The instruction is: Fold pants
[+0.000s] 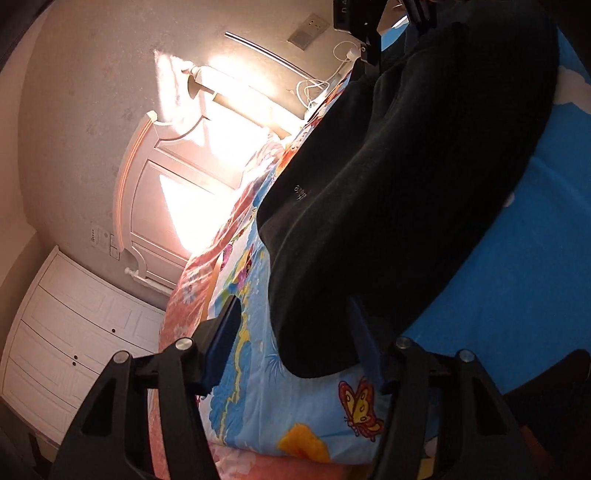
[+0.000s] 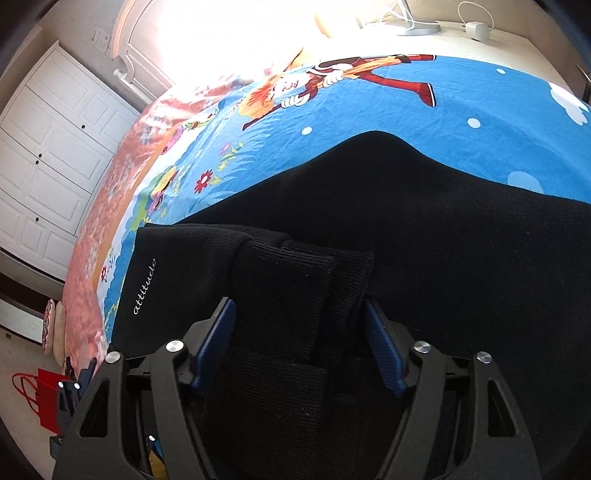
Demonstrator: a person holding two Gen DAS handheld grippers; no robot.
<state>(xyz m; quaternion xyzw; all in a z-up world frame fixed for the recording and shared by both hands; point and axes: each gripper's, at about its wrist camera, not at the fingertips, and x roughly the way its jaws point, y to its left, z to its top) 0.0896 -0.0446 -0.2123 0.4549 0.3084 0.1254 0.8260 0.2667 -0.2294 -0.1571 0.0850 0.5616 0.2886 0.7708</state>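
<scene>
Black pants [image 2: 424, 229] lie folded on a blue cartoon bed sheet [image 2: 369, 107], with white "attitude" lettering [image 2: 144, 286] on the left fold. Their ribbed cuffs [image 2: 288, 280] lie on top, between the blue pads of my right gripper [image 2: 299, 332]. The pads stand either side of the cuffs without visibly pinching them. In the left wrist view the pants [image 1: 388, 192] stretch away, and their near edge lies between the fingers of my left gripper [image 1: 295, 336]. Its left pad [image 1: 227, 332] is clear of the cloth. The right gripper [image 1: 364, 26] shows at the top.
A white headboard [image 1: 147, 192] in bright sunlight stands at the bed's far side. A white wardrobe [image 2: 48, 147] is on the left. A red bag [image 2: 44, 402] sits on the floor. White cables [image 1: 314, 88] lie on a ledge past the bed.
</scene>
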